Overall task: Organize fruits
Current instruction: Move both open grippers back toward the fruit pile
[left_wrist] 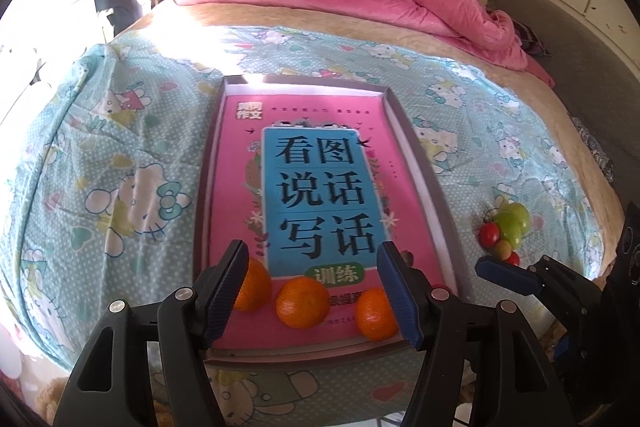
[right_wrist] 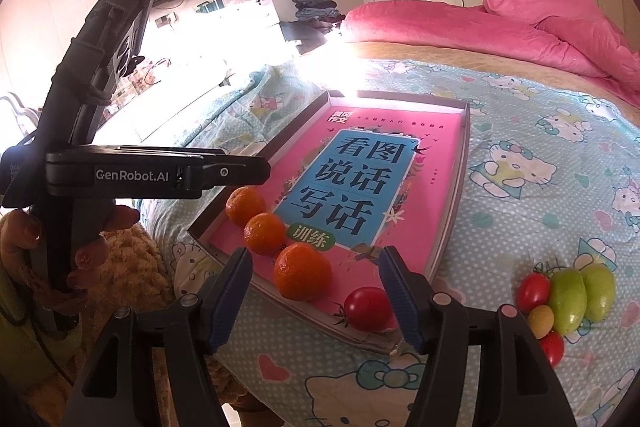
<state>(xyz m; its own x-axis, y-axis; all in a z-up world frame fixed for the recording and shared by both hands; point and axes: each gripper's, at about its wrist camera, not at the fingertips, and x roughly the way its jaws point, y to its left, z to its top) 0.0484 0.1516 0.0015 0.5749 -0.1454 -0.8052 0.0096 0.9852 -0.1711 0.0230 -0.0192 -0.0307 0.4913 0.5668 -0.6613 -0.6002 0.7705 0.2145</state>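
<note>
A: While both tools hang over the bed [left_wrist: 120,131], what lies ahead of them?

B: Shallow tray [left_wrist: 404,123] holding a pink book [left_wrist: 240,211]. Three oranges [left_wrist: 303,302] in a row on the book's near edge, between the left tool [left_wrist: 316,301] fingers.

A: Left tool state?

B: Jaws apart, gripping nothing.

A: Right tool [right_wrist: 320,297]?

B: Also apart, empty. A red tomato [right_wrist: 368,308] sits on the book just inside its right finger. Small fruit pile [right_wrist: 568,301] lies farther right on the bed.
</note>
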